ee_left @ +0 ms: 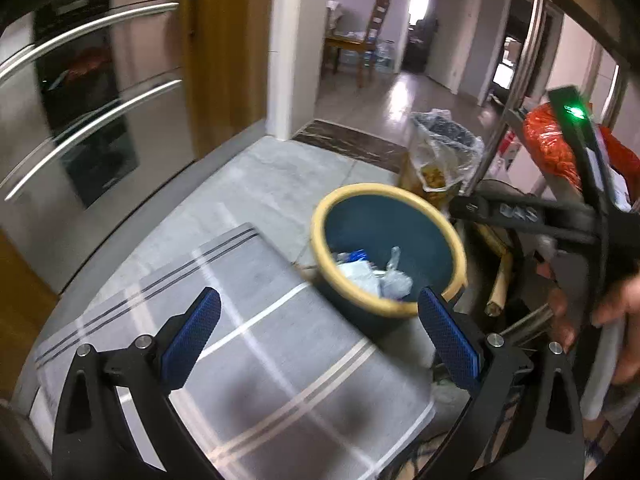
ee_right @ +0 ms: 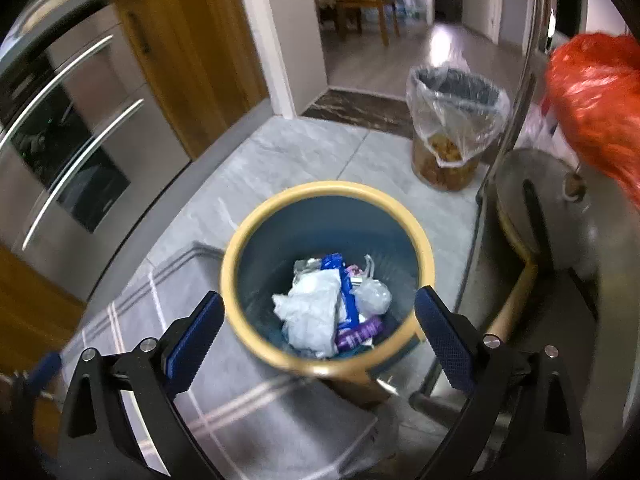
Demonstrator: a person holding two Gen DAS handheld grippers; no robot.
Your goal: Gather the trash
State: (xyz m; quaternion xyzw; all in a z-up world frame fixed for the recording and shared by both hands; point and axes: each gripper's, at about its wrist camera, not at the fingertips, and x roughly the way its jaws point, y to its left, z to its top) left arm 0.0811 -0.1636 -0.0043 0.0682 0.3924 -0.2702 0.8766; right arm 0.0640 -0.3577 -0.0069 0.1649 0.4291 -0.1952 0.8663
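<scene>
The blue bin with the yellow rim stands open-topped, its mouth unobstructed above the wrappers and crumpled plastic at the bottom. Left of it, grey rug and floor tiles lie open toward the oven. On the right (tighter), a steel rail, the lined bin and an orange bag crowd in.

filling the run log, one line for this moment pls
left tongs open | right tongs open, above bin | wrappers in bin
</scene>
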